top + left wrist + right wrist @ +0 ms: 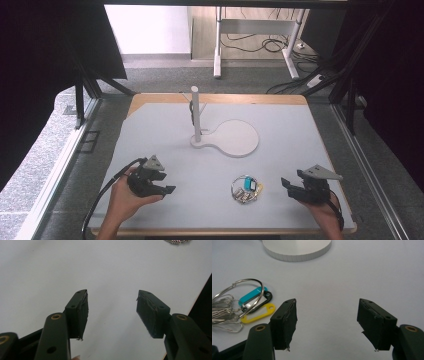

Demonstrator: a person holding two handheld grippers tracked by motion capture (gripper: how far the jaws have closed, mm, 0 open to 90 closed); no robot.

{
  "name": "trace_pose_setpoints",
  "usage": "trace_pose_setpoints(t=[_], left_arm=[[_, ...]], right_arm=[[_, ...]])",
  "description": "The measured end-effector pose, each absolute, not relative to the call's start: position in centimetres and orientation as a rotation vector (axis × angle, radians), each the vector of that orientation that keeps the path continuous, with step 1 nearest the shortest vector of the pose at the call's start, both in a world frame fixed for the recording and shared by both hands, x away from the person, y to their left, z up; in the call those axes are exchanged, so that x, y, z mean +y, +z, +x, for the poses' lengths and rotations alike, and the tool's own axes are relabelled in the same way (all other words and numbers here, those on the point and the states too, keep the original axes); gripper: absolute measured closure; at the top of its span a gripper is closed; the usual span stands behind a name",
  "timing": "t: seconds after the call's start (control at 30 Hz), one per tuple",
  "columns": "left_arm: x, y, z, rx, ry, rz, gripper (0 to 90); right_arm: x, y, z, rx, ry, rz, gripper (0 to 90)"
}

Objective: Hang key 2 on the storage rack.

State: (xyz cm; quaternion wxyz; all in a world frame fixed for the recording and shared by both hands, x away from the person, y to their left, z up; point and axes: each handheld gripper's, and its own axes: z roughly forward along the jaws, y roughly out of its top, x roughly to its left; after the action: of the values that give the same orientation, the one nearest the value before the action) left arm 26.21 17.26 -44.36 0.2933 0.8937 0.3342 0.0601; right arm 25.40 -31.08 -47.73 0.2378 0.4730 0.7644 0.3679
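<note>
Keys on a ring with teal, black and yellow tags lie on the surface at five o'clock. Left claw at seven and right claw beside the keys both gape wide, empty.

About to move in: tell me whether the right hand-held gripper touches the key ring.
Apart. The right gripper view shows bare table between the open right hand-held gripper and the key ring.
</note>
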Motion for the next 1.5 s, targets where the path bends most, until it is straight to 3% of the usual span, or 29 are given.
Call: trace_pose_setpoints(t=[0.4, 0.83, 1.5], left_arm=[[17.9, -45.4, 25.9, 0.906, 0.154, 2.337, 43.5], [19.2, -45.5, 25.1, 0.900, 0.152, 2.310, 43.6], [19.9, -45.7, 24.5, 0.924, 0.158, 2.281, 43.6]], right_arm=[[-29.2, -46.6, 24.9, 2.149, 1.007, 1.212, 33.7], [-24.5, -45.2, 27.3, 2.329, 1.008, 1.174, 34.4], [-20.7, -43.7, 30.4, 2.571, 0.875, 1.093, 39.3]])
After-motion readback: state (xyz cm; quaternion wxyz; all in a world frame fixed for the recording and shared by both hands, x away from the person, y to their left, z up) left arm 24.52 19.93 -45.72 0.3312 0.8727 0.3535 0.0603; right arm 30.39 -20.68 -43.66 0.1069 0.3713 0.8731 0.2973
